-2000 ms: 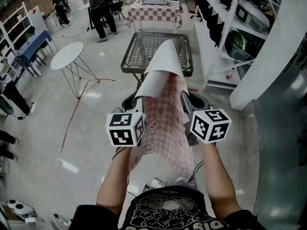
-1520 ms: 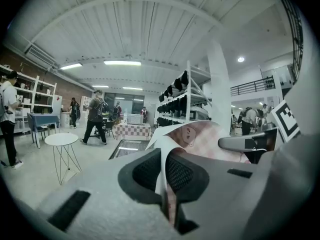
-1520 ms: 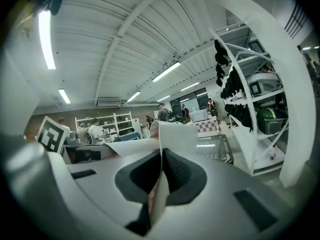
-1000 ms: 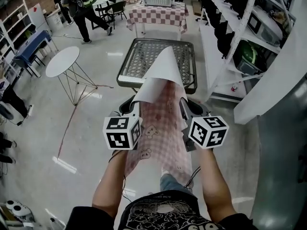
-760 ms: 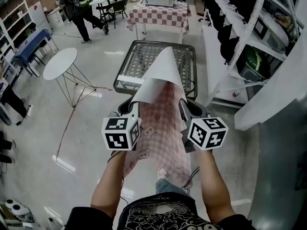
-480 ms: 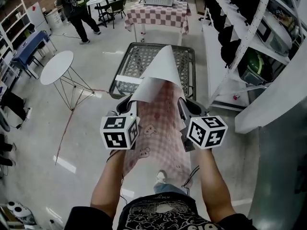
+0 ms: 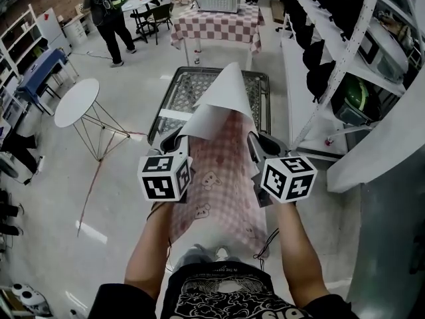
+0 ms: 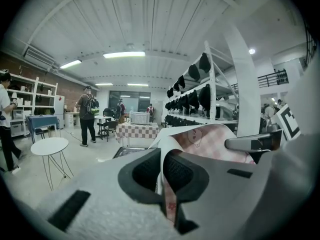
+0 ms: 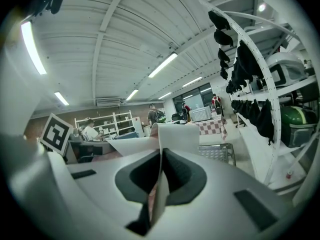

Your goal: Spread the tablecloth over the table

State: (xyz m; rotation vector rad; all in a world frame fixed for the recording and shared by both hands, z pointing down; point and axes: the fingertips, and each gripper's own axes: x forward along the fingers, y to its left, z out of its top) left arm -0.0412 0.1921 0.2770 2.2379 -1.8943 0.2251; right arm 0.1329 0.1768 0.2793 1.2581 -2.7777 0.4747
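- Head view: the left gripper (image 7: pixel 174 140) and the right gripper (image 7: pixel 260 143) are held side by side at about the same height, each pinching one side edge of the tablecloth (image 7: pixel 222 178).
- The pink checked cloth with small bear prints is stretched between them. Its near part hangs down between the person's forearms, and its far end curls up to show the white underside.
- The mesh-topped bench (image 7: pixel 178 92) stands just ahead. The raised white end overlaps the bench's near edge in this view; whether it touches cannot be told.
- A round white table (image 7: pixel 78 102) stands to the left, a shelving rack (image 7: pixel 345 45) to the right, and a person (image 7: pixel 106 5) walks at the far left.
- Left gripper view: the left gripper (image 8: pixel 162 161) has its jaws pressed together on a thin fold of the tablecloth (image 8: pixel 210 140), which spreads away to the right.
- Right gripper view: the right gripper (image 9: pixel 160 171) is clamped the same way on the white edge of the tablecloth (image 9: pixel 175 136), with the bench (image 9: pixel 218 154) beyond.
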